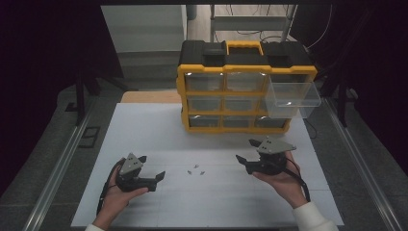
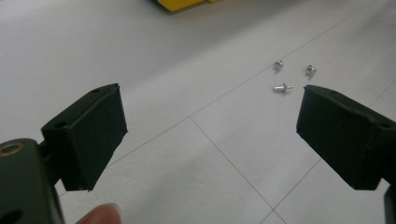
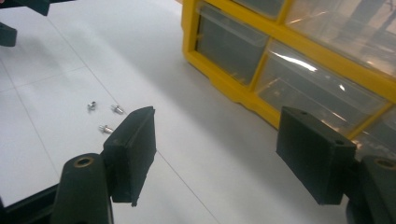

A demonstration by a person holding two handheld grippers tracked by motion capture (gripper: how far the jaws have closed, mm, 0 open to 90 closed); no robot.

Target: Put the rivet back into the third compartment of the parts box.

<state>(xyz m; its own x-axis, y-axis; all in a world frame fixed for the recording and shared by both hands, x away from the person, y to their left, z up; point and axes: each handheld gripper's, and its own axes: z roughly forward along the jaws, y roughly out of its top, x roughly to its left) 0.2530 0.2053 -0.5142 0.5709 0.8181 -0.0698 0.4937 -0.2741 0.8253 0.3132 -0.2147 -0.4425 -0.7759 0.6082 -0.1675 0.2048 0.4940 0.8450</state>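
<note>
Left claw [image 1: 153,169] and right claw [image 1: 246,153] gape empty, flanking three screws [image 1: 195,169] mid-worktop [image 1: 144,125], likely bound for the drawer [image 1: 291,97] pulled from the organizer [image 1: 240,86].

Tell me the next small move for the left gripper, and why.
Probably ease the left gripper forward toward the three screws until one sits between its jaws. The jaws stand wide open and empty, the screws lie loose on the table just ahead, and one drawer is pulled out.

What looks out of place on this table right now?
One clear drawer sticks far out of the yellow organizer at its right, while the others sit flush. Three small screws lie loose on the white table.
</note>
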